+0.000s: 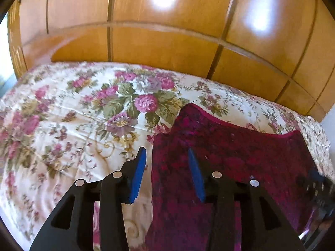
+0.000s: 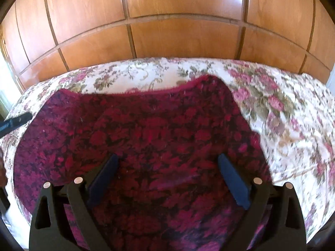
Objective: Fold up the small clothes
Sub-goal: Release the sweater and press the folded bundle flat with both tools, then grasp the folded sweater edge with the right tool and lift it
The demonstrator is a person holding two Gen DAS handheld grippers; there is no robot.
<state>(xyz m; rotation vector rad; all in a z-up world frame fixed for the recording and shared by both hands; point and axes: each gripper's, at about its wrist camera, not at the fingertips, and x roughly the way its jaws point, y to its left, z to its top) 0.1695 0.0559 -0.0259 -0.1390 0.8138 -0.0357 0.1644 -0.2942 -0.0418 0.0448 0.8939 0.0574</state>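
Observation:
A dark red and magenta floral garment (image 2: 159, 133) lies spread flat on the flowered bedspread (image 2: 289, 113). In the left wrist view the garment (image 1: 236, 163) fills the lower right. My left gripper (image 1: 167, 154) is open and empty, straddling the garment's left edge: its left finger is over the bedspread (image 1: 62, 125), its right finger over the cloth. My right gripper (image 2: 168, 161) is wide open and empty above the garment's middle. The left gripper's tip shows at the left edge of the right wrist view (image 2: 14, 122); the right gripper shows blurred at the right edge of the left wrist view (image 1: 320, 188).
A glossy wooden panelled wardrobe (image 2: 180, 25) stands right behind the bed; it also fills the top of the left wrist view (image 1: 167, 31). Bare bedspread lies left of the garment in the left wrist view and right of it in the right wrist view.

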